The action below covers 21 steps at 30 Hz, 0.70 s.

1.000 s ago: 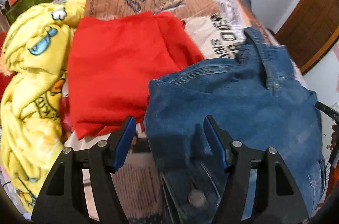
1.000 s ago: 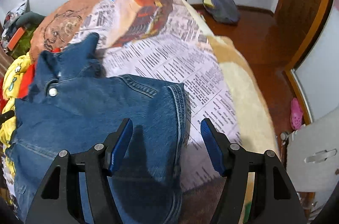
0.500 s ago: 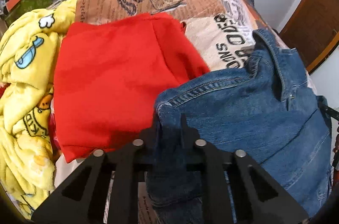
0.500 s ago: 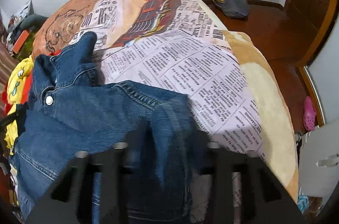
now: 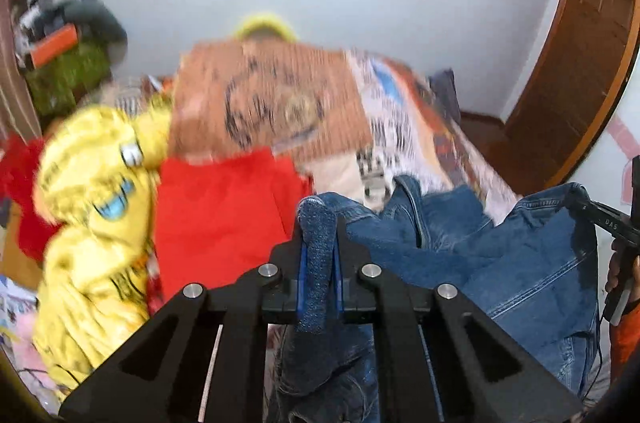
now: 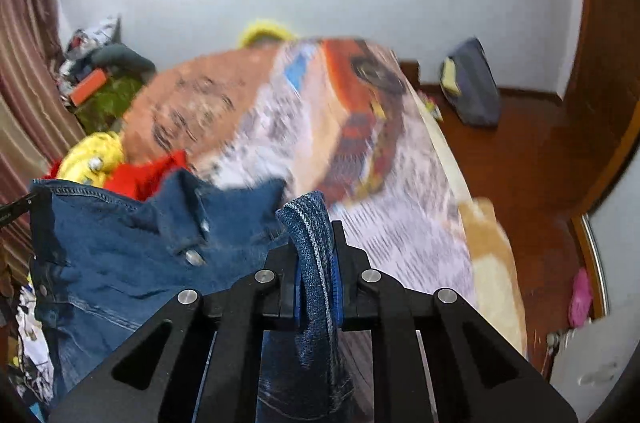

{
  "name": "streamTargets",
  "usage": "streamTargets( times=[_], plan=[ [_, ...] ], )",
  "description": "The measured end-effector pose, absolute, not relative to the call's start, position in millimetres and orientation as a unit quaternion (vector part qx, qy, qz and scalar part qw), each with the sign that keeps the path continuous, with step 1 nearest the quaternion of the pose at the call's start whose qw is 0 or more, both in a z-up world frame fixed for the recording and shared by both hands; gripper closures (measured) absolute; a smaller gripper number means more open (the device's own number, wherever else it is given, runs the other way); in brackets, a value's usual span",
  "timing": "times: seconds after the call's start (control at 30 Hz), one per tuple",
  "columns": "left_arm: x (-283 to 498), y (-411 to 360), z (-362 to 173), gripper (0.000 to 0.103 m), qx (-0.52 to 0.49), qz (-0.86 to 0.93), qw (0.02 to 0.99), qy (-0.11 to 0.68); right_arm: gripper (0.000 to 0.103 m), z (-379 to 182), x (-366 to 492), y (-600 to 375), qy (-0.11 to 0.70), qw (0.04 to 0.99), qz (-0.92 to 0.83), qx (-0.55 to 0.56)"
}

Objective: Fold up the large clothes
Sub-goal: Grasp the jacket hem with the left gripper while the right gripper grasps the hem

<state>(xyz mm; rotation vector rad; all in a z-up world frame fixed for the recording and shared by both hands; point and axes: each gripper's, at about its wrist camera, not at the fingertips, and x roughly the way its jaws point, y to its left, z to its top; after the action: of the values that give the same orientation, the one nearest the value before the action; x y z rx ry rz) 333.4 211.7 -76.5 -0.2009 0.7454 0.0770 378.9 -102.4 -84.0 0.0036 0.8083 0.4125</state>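
Observation:
A blue denim jacket hangs lifted over the bed between my two grippers. My left gripper is shut on a fold of its denim edge, which sticks up between the pads. My right gripper is shut on another fold of the same jacket, whose collar and metal buttons show at its left. In the left wrist view the right gripper appears at the far right edge, held by a hand and gripping the jacket's other corner. Both views are blurred by motion.
The bed's newspaper-print cover stretches ahead. A red garment and a yellow cartoon blanket lie at the left. A dark bag sits on the wooden floor by the wall; a wooden door stands at the right.
Both grippers were open over the flat jacket, then shut on its edges. Now they have risen, pulling the denim up off the bed, and both views tilt up toward the wall.

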Motion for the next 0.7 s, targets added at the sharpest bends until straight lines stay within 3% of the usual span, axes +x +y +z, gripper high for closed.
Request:
streamTargets(
  times=[0.17, 0.33, 0.7],
  plan=[
    [342, 219, -55, 0.094, -0.095, 0.047, 0.934, 0.342, 0.093, -63, 391, -72, 0.359, 0.907, 0.219, -0.026],
    [358, 240, -67, 0.094, -0.085, 0.085, 0.934, 0.338, 0.093, -72, 419, -52, 0.352, 0.911, 0.213, -0.032],
    [409, 308, -175, 0.093, -0.091, 0.164, 0.884, 0.428, 0.093, -145, 482, -46, 0.431, 0.886, 0.165, -0.036]
  ],
)
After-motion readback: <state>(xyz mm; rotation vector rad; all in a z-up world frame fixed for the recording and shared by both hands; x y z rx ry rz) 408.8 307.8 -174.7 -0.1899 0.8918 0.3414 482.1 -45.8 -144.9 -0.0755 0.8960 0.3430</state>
